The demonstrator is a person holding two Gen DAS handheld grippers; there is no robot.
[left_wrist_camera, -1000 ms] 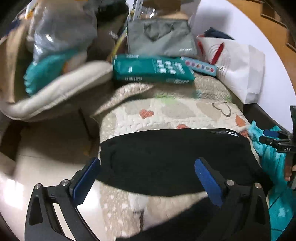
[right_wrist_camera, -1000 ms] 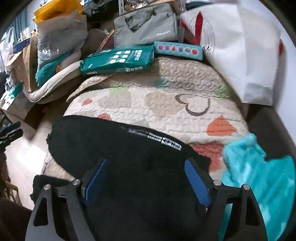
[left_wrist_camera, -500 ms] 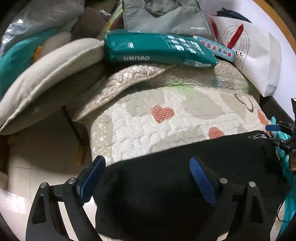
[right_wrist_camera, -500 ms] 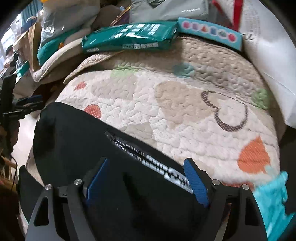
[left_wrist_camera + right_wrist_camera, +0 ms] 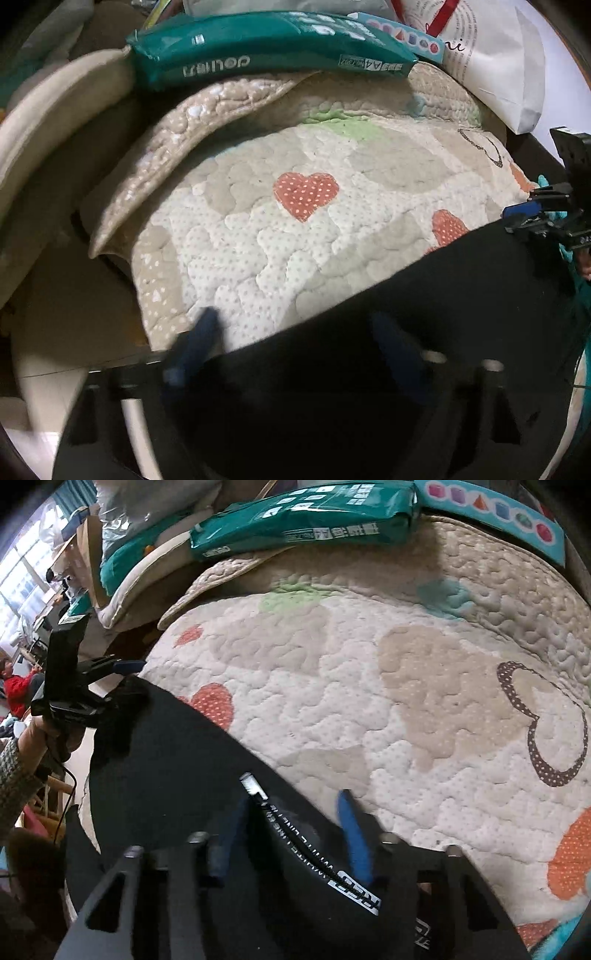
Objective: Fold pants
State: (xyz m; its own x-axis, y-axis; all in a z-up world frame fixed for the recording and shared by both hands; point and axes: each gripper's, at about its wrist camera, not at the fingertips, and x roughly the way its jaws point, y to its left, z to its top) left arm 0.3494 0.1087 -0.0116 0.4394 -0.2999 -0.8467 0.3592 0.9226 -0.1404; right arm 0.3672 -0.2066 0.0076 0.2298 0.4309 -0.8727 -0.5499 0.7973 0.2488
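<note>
Heart-print quilt [image 5: 332, 236] under black pants [image 5: 177, 753]; clutter behind.

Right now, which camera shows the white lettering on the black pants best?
The right wrist view: the white lettering runs between the right tongs. In the left wrist view the black pants look plain dark; no lettering is visible.

Both wrist views look close, forward, sharing the quilt [image 5: 295, 236].

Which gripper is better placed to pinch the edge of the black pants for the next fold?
Right, probably. The right gripper has the black pants' printed edge between its fingers; the left gripper straddles the hem, one finger over bare quilt.
</note>
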